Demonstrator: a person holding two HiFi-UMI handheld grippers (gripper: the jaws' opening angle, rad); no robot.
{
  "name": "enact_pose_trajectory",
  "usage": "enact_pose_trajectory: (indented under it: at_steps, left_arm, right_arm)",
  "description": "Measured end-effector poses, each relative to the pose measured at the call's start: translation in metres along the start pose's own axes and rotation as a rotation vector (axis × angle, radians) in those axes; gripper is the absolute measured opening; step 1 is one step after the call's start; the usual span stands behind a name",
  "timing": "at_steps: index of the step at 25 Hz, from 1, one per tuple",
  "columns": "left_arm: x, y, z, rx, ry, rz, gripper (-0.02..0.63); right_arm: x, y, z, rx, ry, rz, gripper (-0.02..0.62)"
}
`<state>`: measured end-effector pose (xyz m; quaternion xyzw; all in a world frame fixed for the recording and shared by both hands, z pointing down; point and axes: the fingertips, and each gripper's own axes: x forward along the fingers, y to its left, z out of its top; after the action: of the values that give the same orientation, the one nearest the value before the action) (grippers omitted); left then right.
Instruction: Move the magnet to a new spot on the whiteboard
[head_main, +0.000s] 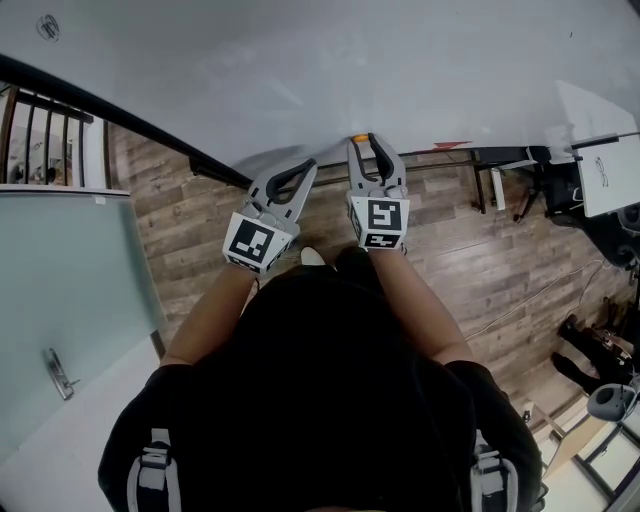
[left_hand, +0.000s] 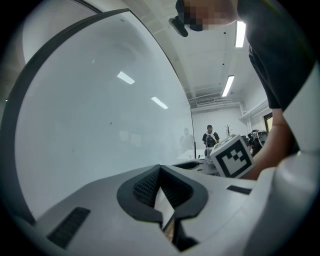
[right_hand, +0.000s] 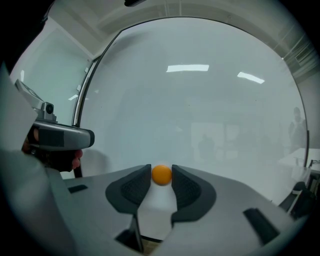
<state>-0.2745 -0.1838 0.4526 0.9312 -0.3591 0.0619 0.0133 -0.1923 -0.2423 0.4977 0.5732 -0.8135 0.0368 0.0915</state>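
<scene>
On the glossy white whiteboard, right of its dark left edge, the small round orange magnet sat between your right gripper's jaws. Jaws were spread, pads just beside it, not clamping. Your left gripper had its jaws closed together, nothing held.

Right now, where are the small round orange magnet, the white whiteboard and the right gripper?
small round orange magnet (right_hand: 161, 174): right gripper view, centre of its face.
white whiteboard (right_hand: 200, 110): right gripper view, bare board surface.
right gripper (head_main: 365, 144): head view, midway between its open fingers.
</scene>
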Motion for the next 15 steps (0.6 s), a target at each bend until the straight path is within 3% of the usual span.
enact_pose_trajectory:
  at_steps: [8, 15]
  left_arm:
    - [-0.005, 0.003, -0.001, 0.009, 0.009, 0.000, 0.002]
    - [-0.012, 0.001, -0.001, 0.008, 0.004, 0.012, 0.002]
  right_arm:
    - [-0.001, -0.002, 0.001, 0.027, -0.014, -0.029, 0.120]
    - [-0.002, -0.002, -0.001, 0.060, -0.011, 0.003, 0.117]
